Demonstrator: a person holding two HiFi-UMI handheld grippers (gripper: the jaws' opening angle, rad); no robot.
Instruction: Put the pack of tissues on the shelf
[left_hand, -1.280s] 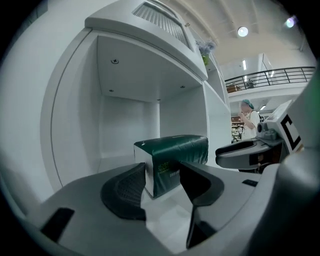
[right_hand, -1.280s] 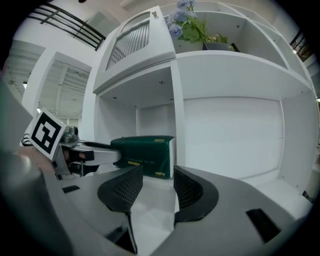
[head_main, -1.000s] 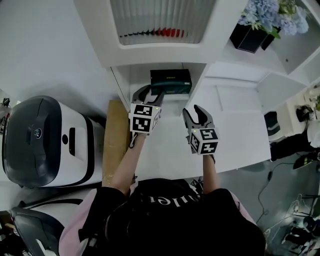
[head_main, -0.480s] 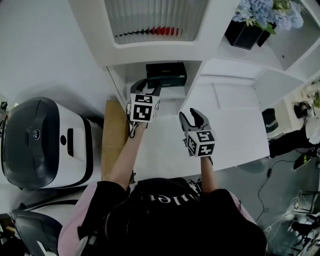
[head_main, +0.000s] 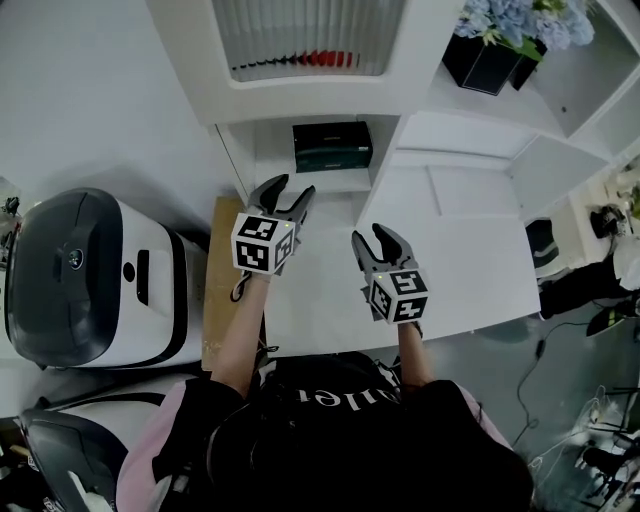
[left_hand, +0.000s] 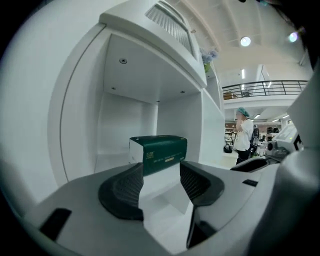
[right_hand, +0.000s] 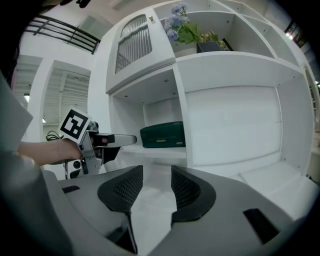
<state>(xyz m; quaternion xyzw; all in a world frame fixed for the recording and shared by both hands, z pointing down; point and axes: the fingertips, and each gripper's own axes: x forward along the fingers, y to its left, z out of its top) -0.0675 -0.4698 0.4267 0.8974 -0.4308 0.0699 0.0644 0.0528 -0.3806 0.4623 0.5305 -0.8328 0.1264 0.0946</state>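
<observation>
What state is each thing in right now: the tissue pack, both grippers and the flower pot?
pack of tissues: lying flat on the shelf, nothing gripping it.
left gripper: fingers apart, empty, short of the shelf.
right gripper: fingers apart, empty.
flower pot: upright, higher up on the unit.

Shelf (head_main: 330, 184) smooth, bit shiny. Pack of tissues (head_main: 333, 147) w/ soft shine. Left gripper (head_main: 293, 188) pads (left_hand: 125, 187) matt & bumpy.
</observation>
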